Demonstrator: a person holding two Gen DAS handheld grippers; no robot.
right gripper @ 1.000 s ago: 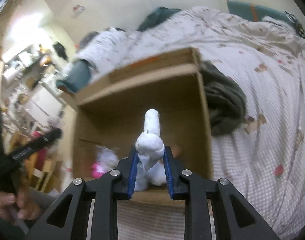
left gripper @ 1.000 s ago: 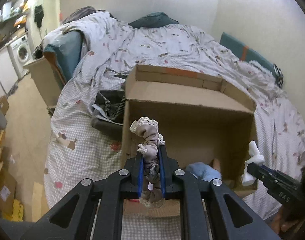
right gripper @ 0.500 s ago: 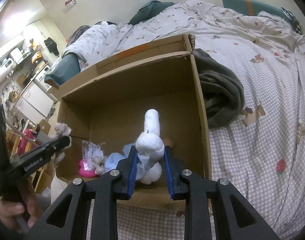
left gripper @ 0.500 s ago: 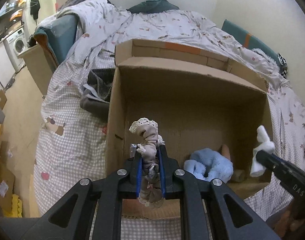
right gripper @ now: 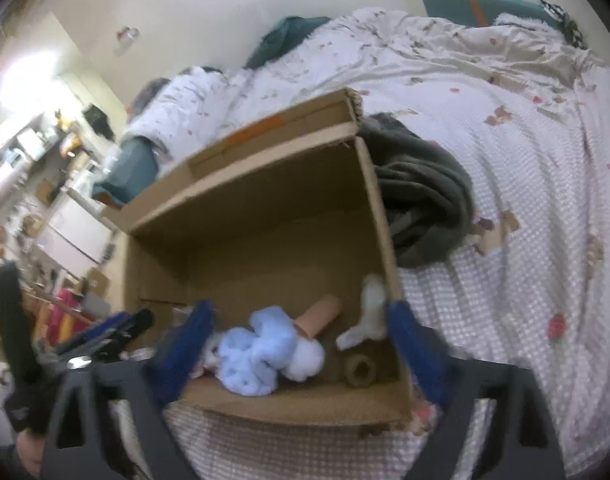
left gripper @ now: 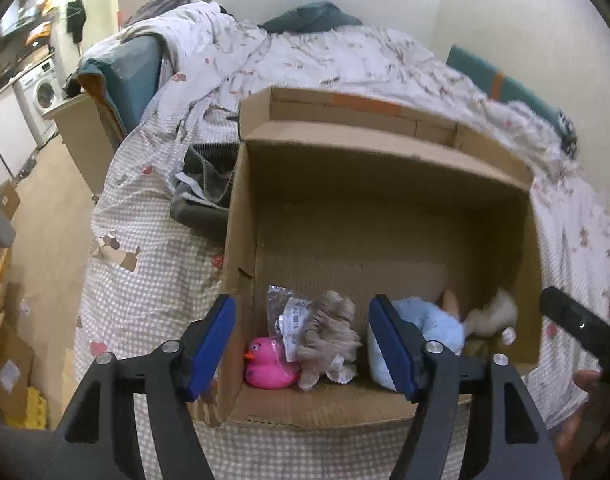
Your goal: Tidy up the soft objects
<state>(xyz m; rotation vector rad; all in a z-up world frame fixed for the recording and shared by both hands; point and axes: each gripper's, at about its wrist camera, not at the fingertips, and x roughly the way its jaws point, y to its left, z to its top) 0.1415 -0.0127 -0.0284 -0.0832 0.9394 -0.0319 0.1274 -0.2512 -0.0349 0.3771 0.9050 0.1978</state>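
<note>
An open cardboard box (left gripper: 385,152) (right gripper: 265,176) stands on the bed. My left gripper (left gripper: 301,336) hangs over its near left corner with its jaws opening. The beige lace-trimmed cloth (left gripper: 329,332) lies loose below them on the box floor, beside a pink rubber duck (left gripper: 267,364) and a plastic packet (left gripper: 291,320). My right gripper (right gripper: 299,332) is over the near right part, jaws opening wide. The white cloth (right gripper: 369,312) (left gripper: 493,314) lies free against the right wall. A light blue fluffy bundle (right gripper: 261,352) (left gripper: 433,328) rests mid-box.
A dark grey blanket (right gripper: 421,200) lies right of the box and folded dark clothes (left gripper: 203,184) left of it. The checked bedspread (right gripper: 525,280) covers the bed. A washing machine (left gripper: 41,92) and cardboard boxes (left gripper: 5,360) stand on the floor at left.
Both grippers have opened and let go: the beige cloth fell from the left one and the white cloth from the right one into the box.
</note>
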